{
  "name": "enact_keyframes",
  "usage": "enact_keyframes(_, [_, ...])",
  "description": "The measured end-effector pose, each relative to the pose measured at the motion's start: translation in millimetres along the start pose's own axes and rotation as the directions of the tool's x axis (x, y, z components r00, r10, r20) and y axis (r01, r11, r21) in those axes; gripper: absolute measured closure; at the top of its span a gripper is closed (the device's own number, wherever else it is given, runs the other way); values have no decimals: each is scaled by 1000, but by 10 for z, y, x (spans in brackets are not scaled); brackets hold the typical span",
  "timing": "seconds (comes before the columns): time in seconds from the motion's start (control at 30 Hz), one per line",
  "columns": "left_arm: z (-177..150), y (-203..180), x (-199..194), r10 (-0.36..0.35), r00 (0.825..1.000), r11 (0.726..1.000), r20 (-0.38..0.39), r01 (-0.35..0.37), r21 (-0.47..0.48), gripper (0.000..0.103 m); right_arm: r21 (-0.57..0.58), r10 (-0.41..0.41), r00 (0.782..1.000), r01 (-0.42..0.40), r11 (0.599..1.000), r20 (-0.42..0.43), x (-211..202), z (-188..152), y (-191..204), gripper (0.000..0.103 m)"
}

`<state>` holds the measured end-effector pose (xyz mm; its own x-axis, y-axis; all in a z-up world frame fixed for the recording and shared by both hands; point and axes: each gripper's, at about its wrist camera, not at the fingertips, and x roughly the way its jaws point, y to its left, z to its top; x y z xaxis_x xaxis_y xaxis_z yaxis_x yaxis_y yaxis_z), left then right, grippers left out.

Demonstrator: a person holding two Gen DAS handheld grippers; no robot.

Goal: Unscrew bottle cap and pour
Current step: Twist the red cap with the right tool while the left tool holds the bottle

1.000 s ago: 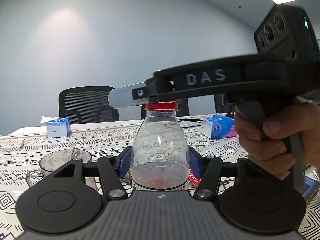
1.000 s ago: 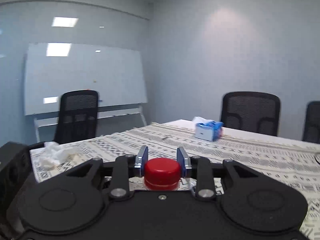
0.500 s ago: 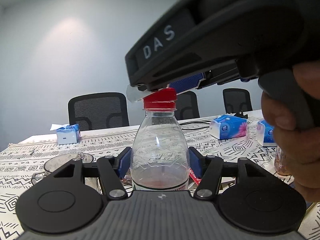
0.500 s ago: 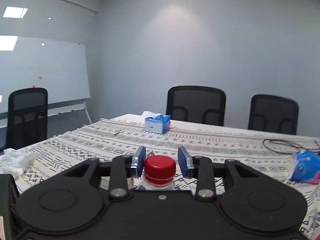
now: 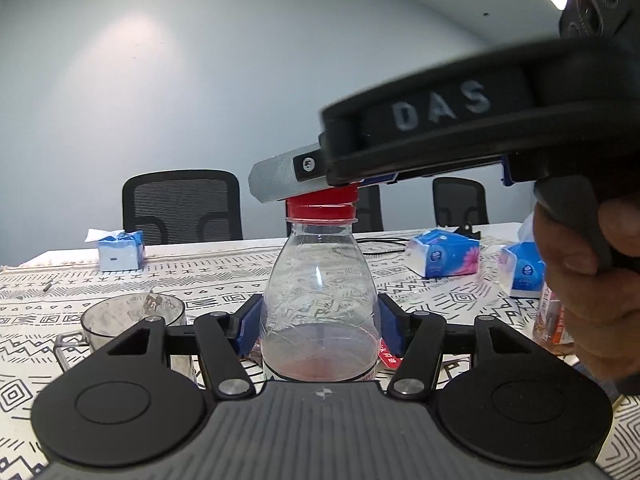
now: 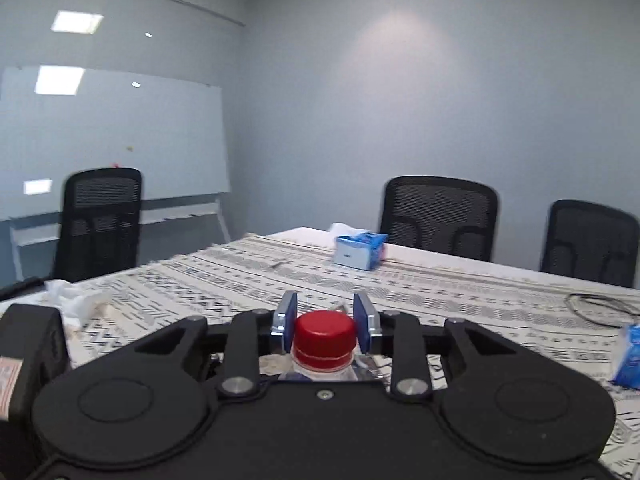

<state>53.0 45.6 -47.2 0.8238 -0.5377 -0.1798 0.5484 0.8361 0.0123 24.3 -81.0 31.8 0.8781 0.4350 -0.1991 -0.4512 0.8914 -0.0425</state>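
A clear plastic bottle [image 5: 320, 300] with a little reddish liquid at its bottom stands upright over the patterned tablecloth. My left gripper [image 5: 320, 328] is shut on its body, blue pads pressing both sides. The red cap [image 5: 322, 206] sits on the neck. My right gripper [image 5: 320, 190] reaches in from the right at cap height, held by a person's hand [image 5: 592, 280]. In the right wrist view the red cap [image 6: 325, 332] is pinched between the blue pads of my right gripper [image 6: 325, 322], which is shut on it.
A glass cup [image 5: 132, 312] stands left of the bottle. Tissue packs [image 5: 120, 250] [image 5: 444, 254] [image 5: 524, 270] lie farther back. A crumpled tissue [image 6: 76, 300] and a black cable [image 6: 600, 304] lie on the table. Black chairs [image 6: 440, 216] ring the table.
My right gripper swung round the cap one way, tilting up close to the left camera, then swung back to nearly level. The bottle and my left gripper stayed still.
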Motion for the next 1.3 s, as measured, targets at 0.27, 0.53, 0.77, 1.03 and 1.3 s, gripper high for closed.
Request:
enact_keyframes(0.27, [-11, -26, 34, 14, 1000, 1000, 4, -14, 17, 46, 24, 148, 989, -148, 989, 4, 27, 43, -220, 69])
enact_keyframes(0.53, [-15, -105, 45, 52, 999, 998, 10, -52, 27, 46, 87, -100, 993, 104, 991, -57, 219, 83, 85, 69])
enact_keyframes(0.77, [14, 27, 38, -5, 1000, 1000, -8, 5, -22, 47, 61, -27, 1000, 26, 998, 11, 190, -39, 5, 70])
enact_keyframes(1.03, [20, 121, 69, -52, 998, 998, -18, 52, -44, 47, -56, 248, 967, -245, 968, 61, 212, -93, -299, 70])
enact_keyframes(1.3, [-33, -71, 93, 38, 999, 997, 6, -39, 67, 36, 69, 108, 994, -109, 992, 10, 221, 10, -227, 69])
